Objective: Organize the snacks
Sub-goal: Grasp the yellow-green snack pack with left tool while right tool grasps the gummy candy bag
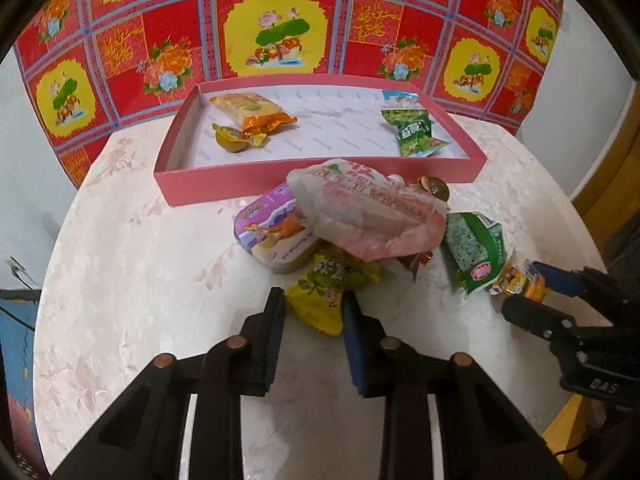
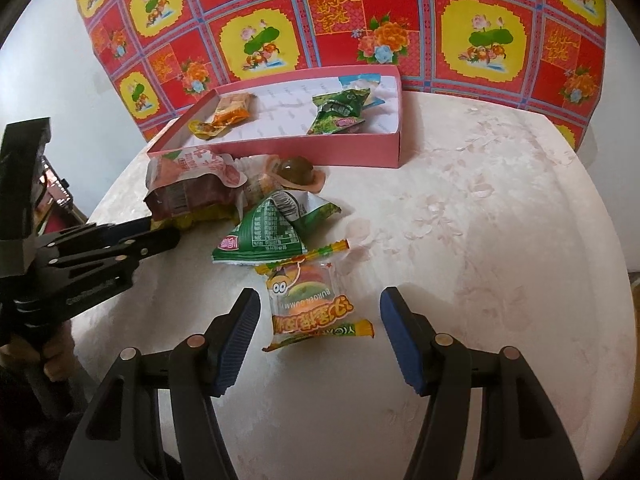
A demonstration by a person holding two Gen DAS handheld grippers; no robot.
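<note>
The yellow snack packet [image 1: 328, 294] lay on the pale round table [image 1: 140, 280] at the near edge of a small heap, and the left gripper [image 1: 313, 310] had its 2 pads pressed against the packet's sides, holding it where it lay. Above it in the heap sat a purple tin [image 1: 272, 232] with a pink-and-white pouch [image 1: 368, 216] lying across its top, a brown jelly cup [image 1: 434, 188] behind the pouch, and a green packet [image 1: 476, 252] to the right, all touching or overlapping.

Just beside the green packet, nearer the right hand, a clear burger-gummy packet [image 2: 312, 304] lay flat on the table. The right gripper [image 2: 316, 312] stood over it with its fingers wide apart, 1 pad on each side of the packet and neither pad touching it.

Behind the heap, a shallow pink box [image 1: 320, 178] rested on the table with its front wall close to the pouch. Inside, at the left end, were an orange biscuit packet [image 1: 252, 112] and a small yellow-wrapped sweet [image 1: 236, 138] touching it; at the right end lay 2 green packets [image 1: 416, 132] and a blue-and-white wrapper [image 1: 400, 98] in the far corner. A red, yellow and blue flowered cloth [image 1: 280, 32] hung behind the table.
</note>
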